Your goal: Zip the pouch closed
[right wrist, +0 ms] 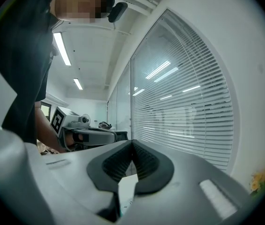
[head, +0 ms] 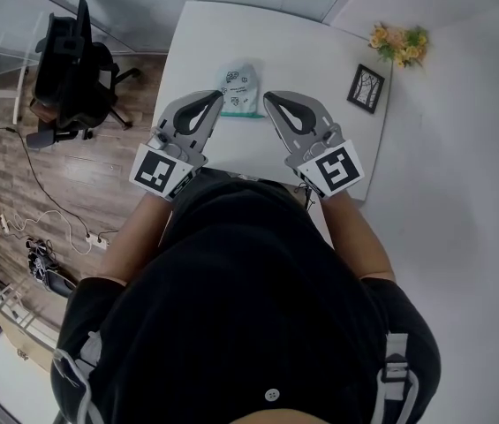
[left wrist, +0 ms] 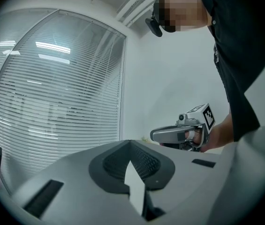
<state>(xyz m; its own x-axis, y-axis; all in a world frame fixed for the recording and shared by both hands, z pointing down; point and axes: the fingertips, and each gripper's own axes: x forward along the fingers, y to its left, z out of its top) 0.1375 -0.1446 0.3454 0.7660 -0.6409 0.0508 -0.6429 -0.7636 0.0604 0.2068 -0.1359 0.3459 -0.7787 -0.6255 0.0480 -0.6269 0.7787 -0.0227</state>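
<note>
Jaws of the left hand-held gripper (head: 212, 102) met on nothing, the pouch (head: 238, 89) lay on the desk (head: 205, 42) just beyond, probably light and floppy, best pinched at its zip tab and one end, and the right hand-held gripper (head: 274, 102) was closed, empty too.

Head view looks steeply down on the bench (head: 275, 42); left tool (head: 219, 97) and right tool (head: 268, 97) views face level, each showing the other.

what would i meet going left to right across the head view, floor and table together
office chair -> left gripper -> pouch -> right gripper -> picture frame -> flowers
</note>
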